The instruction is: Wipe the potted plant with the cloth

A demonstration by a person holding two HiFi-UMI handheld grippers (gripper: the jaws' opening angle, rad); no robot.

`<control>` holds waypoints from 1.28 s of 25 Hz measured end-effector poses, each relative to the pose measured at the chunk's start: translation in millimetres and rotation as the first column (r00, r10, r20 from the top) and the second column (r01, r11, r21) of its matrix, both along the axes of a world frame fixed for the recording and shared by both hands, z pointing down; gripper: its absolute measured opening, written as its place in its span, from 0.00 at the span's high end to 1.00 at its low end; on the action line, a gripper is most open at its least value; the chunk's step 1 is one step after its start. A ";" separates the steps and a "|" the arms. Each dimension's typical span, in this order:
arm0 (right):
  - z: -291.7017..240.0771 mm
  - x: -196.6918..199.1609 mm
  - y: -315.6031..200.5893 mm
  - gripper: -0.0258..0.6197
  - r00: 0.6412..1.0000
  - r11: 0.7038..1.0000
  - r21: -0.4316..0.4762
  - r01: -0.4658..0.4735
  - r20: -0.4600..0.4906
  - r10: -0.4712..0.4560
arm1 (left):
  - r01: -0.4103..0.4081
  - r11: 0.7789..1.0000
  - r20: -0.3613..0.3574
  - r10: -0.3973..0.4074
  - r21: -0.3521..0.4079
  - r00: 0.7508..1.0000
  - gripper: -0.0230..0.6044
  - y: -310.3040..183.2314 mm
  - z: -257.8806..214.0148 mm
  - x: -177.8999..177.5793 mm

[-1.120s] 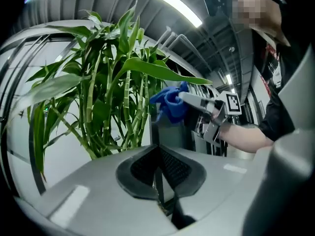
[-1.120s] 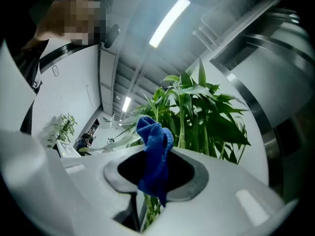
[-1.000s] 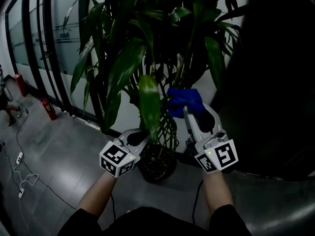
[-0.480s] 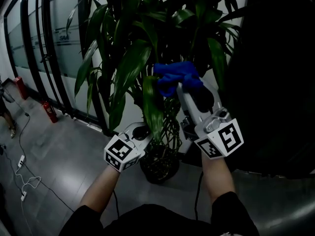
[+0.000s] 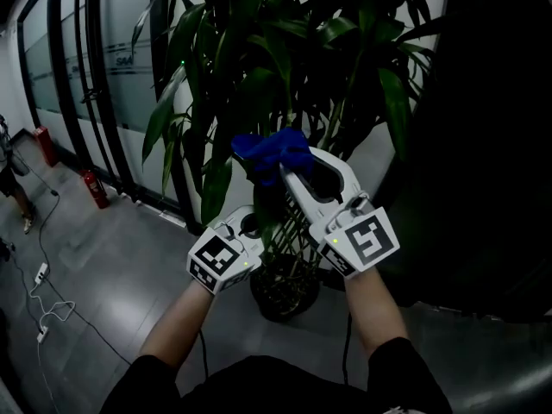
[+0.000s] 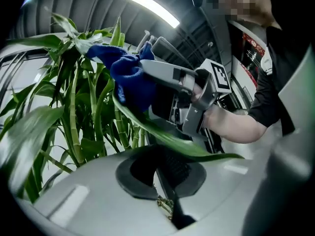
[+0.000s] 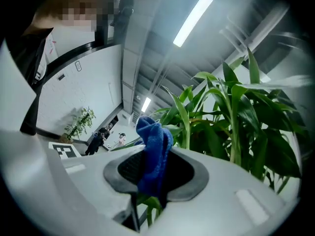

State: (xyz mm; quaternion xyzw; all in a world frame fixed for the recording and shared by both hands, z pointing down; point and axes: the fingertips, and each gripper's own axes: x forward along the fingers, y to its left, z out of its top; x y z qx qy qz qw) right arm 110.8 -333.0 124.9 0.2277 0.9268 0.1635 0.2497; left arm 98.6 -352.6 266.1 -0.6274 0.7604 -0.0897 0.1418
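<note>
The blue cloth point(image 5: 272, 152) sits high among the leaves of the potted plant point(image 5: 259, 50), bunched against a long drooping leaf point(image 5: 263, 203) at about mid-height of the foliage. The right hand-held gripper point(image 5: 283, 167) pinches the cloth, which fills the space between its pads and spills over their tips. Below it, the left hand-held gripper point(image 5: 253, 224) has its jaws pressed almost together. The same leaf lies across their tips, and whether it is nipped there cannot be told. The dark pot point(image 5: 285, 290) stands on the grey floor point(image 5: 112, 266), near a red fire extinguisher point(image 5: 97, 188) by the glass wall.
</note>
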 end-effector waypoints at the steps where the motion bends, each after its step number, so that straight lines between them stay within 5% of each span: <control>1: 4.8 -1.0 0.0 0.79 1.000 1.000 -0.005 0.003 -0.012 -0.003 | -0.006 1.000 0.003 0.006 0.003 1.000 0.95 -1.0 -0.5 0.1; 5: 22.1 -2.2 4.2 0.79 0.998 0.999 -0.017 0.028 -0.054 -0.029 | -0.030 0.999 0.028 0.029 0.014 0.999 0.95 -1.8 -2.6 4.9; 14: 62.4 8.8 18.3 0.79 0.990 0.997 0.081 -0.002 -0.142 0.014 | -0.037 0.994 0.162 0.052 -0.098 0.985 0.95 -14.0 9.5 29.1; 21: 91.9 15.5 22.7 0.79 0.973 0.998 0.057 0.040 -0.228 -0.026 | -0.065 0.995 0.042 0.069 -0.080 0.997 0.95 -16.3 31.3 29.5; 32: 122.8 30.6 23.0 0.79 0.955 0.999 -0.022 0.040 -0.293 -0.044 | -0.066 0.992 -0.002 0.066 -0.107 0.998 0.95 -16.1 55.3 40.7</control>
